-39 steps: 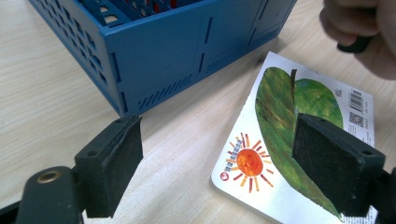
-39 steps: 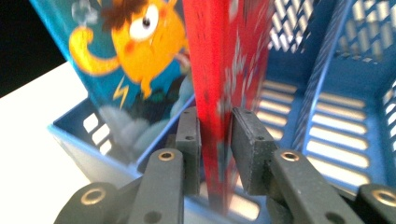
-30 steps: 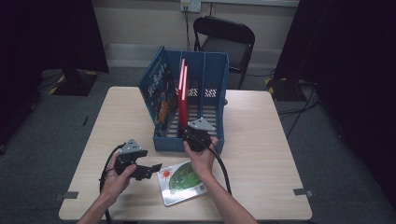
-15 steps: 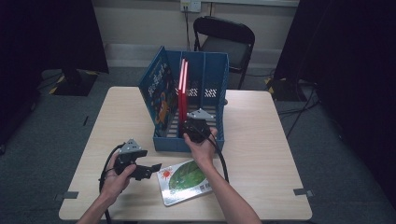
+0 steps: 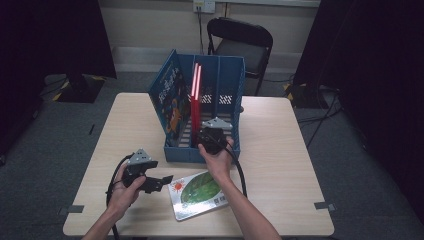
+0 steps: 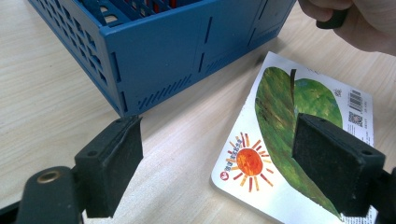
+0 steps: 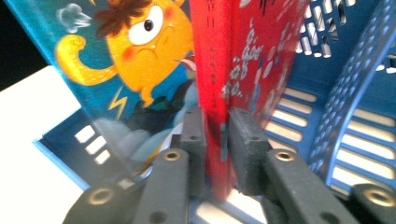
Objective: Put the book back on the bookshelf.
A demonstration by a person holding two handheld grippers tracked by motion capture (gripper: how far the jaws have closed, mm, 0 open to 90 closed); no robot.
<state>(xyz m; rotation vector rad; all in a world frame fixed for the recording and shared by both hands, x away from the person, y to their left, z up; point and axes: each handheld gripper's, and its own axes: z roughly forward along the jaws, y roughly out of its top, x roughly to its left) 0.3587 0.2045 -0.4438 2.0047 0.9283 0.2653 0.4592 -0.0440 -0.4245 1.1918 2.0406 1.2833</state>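
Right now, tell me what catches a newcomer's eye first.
The red book stands upright in the blue crate at the table's middle, the right claw shut on its spine. Nearer the person, a leaf-and-sun picture book lies flat, the open left claw beside it.

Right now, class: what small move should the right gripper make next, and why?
Probably open the jaws and draw back. The right gripper is shut on the red book's spine, and that book stands upright inside the blue rack, beside the blue monster book.

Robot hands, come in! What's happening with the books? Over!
Right gripper shut on red book, upright in blue rack. Left gripper open over leaf book. Nothing blocking.
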